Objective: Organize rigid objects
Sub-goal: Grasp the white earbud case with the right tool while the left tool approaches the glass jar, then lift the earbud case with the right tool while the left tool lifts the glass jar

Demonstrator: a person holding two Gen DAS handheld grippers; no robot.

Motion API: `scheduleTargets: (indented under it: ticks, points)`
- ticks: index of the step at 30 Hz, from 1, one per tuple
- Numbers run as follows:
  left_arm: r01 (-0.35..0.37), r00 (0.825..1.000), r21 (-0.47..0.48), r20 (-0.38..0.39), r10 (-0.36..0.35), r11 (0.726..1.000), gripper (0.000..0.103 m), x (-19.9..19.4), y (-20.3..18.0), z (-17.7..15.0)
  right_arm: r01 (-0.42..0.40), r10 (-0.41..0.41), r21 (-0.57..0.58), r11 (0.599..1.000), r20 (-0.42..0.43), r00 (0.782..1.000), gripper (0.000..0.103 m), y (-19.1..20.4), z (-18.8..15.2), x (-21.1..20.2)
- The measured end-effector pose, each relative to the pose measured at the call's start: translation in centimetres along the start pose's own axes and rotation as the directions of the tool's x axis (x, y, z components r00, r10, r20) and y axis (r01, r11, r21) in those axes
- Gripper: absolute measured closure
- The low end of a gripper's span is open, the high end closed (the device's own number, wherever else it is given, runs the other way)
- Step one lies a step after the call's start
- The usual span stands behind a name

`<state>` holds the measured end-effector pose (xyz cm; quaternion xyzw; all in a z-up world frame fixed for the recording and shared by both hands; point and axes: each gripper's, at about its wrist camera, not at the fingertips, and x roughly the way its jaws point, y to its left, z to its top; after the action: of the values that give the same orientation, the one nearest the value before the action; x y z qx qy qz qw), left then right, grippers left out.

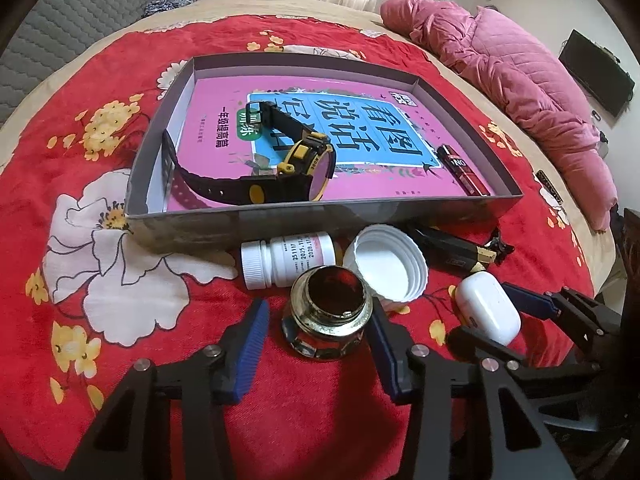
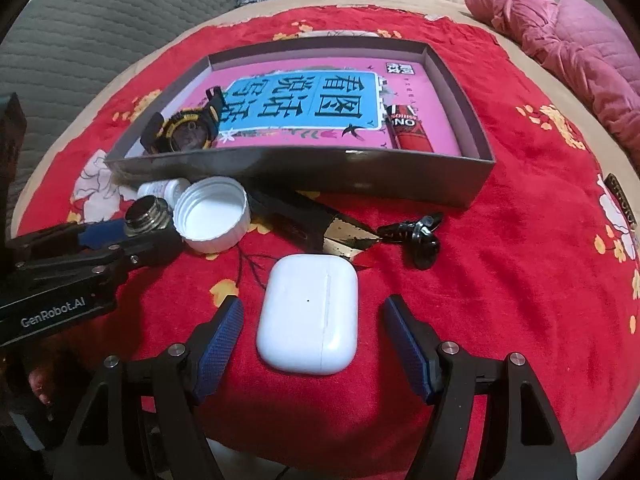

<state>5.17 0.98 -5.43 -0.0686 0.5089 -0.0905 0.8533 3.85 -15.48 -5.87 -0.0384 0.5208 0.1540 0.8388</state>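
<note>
Grippers [image 1: 316, 344] [image 2: 314, 340] tilted steeply downward

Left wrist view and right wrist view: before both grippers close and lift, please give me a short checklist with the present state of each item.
1. Small open glass ink jar sits between the left gripper fingers: ok.
2. Left fingers press on the jar: not ok, a gap shows at the left pad.
3. Jar upright, with no cap and dark liquid inside: ok, but keep it level.
4. White rounded earbud case centred in the open right gripper: ok.
5. Free room in the grey cardboard tray on the pink book: ok.
6. White ribbed plastic cap clear of the jar: cannot tell.
</note>
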Motion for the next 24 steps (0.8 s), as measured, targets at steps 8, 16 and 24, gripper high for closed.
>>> scheduleTargets:
  ticks: [8, 16, 24]
  points:
    - [-0.006, 1.000, -0.016, 0.003, 0.006, 1.000, 0.059, 0.43, -0.20, 0.00, -0.012, 0.012, 0.013, 1.000, 0.013, 1.000, 0.030, -0.19, 0.18, 0.48]
    - [0.001, 1.000, -0.015, -0.005, -0.001, 1.000, 0.060, 0.64, -0.07, 0.01, -0.019, 0.019, 0.020, 1.000, 0.028, 0.999, 0.047, -0.40, 0.29, 0.42]
    - [0.025, 1.000, -0.040, -0.007, -0.026, 0.999, 0.060, 0.52, 0.33, 0.08, -0.059, 0.058, 0.034, 0.998, 0.041, 0.998, 0.055, -0.76, 0.23, 0.04]
